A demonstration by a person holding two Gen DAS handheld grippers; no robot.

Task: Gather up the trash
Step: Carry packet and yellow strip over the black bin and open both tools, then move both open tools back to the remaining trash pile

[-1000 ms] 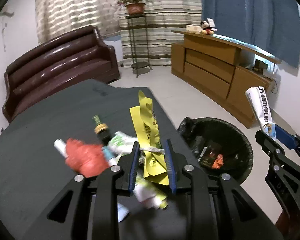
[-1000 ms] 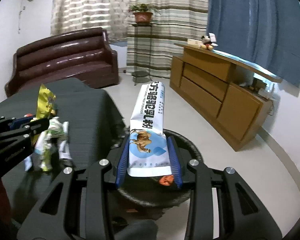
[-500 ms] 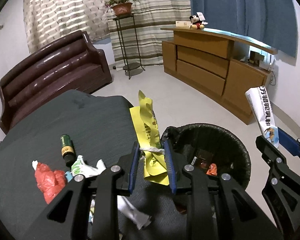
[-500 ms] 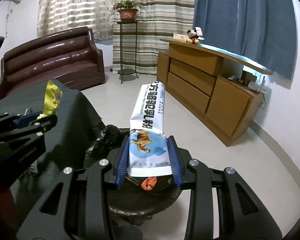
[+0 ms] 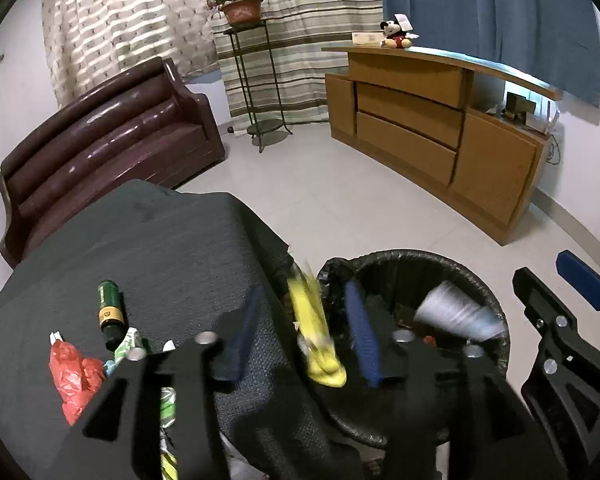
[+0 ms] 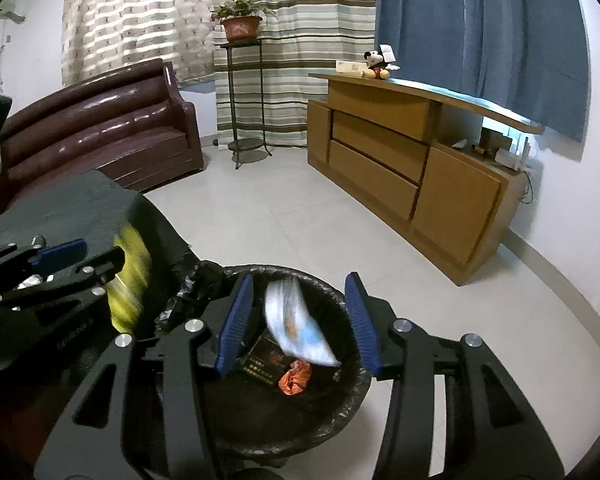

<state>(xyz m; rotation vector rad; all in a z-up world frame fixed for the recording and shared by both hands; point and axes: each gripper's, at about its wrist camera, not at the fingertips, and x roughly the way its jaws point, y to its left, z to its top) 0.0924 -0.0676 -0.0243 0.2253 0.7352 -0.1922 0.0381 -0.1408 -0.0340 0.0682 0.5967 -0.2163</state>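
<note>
Dark desk (image 5: pixel 160 248) beside the black bin (image 6: pixel 340 296): only the left view showed its bottle (image 5: pixel 110 312) and red bag (image 5: pixel 74 376). Left tongs (image 5: pixel 304 336) and right tongs (image 6: pixel 296 316) were opening, blurred yellow wrapper (image 5: pixel 316 344) and white packet (image 6: pixel 296 320) loose between them, over the bin.

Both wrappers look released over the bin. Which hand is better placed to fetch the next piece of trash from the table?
Left. The left gripper, jaws opening around the falling yellow wrapper, sits beside the red bag and green bottle; the right gripper is over the bin.
</note>
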